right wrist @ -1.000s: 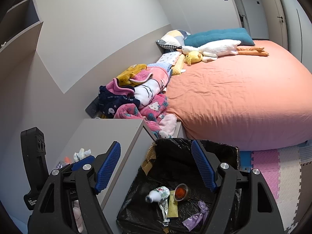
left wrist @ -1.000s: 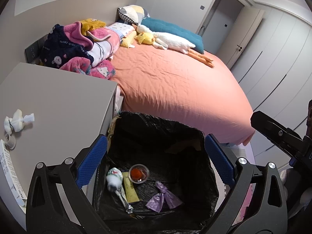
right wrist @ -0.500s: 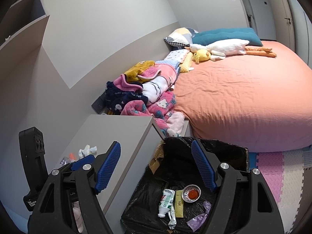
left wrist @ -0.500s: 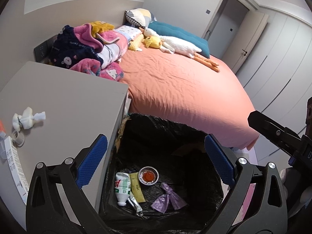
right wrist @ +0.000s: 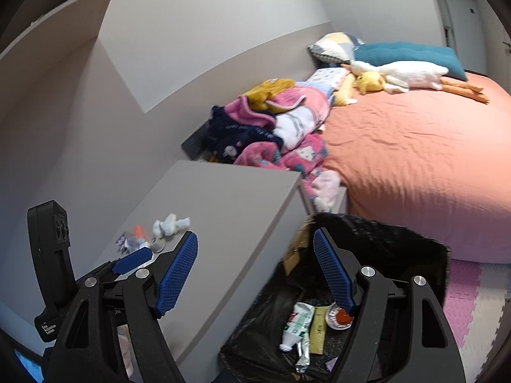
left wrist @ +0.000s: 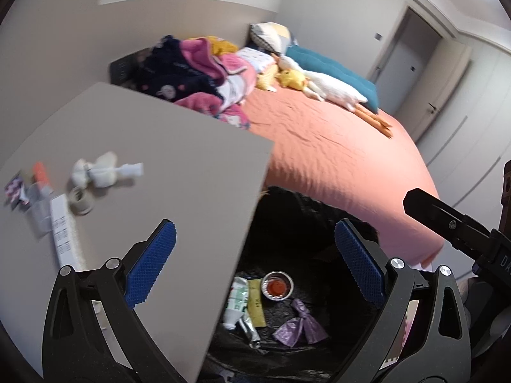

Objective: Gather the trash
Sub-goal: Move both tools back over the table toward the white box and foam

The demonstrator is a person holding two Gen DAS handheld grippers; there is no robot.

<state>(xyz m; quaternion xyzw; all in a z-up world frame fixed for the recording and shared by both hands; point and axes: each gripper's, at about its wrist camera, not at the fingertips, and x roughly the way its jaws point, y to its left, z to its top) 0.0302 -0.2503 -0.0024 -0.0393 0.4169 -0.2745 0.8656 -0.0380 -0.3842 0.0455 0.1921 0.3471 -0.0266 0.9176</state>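
Both tongs, left (left wrist: 252,261) and right (right wrist: 255,274), were spread wide and grasping nothing. Just below them the bin (left wrist: 319,204) already contained a tube (left wrist: 238,300), a small cup (left wrist: 277,285) and a purple wrapper (left wrist: 298,325). Farther, on the tabletop (left wrist: 179,166), a tissue (left wrist: 102,169), a cap (left wrist: 80,199) and packets (left wrist: 28,188) were left, so the task seemed partly done.

Left wrist view: from above, looking down over nightstand (left wrist: 153,146) corner and bin (left wrist: 306,223), toward bed (left wrist: 335,159). Right wrist view: from farther back and to the side, facing the same nightstand (right wrist: 230,210), bin (right wrist: 399,242), bed (right wrist: 415,159). Both close to the bin.
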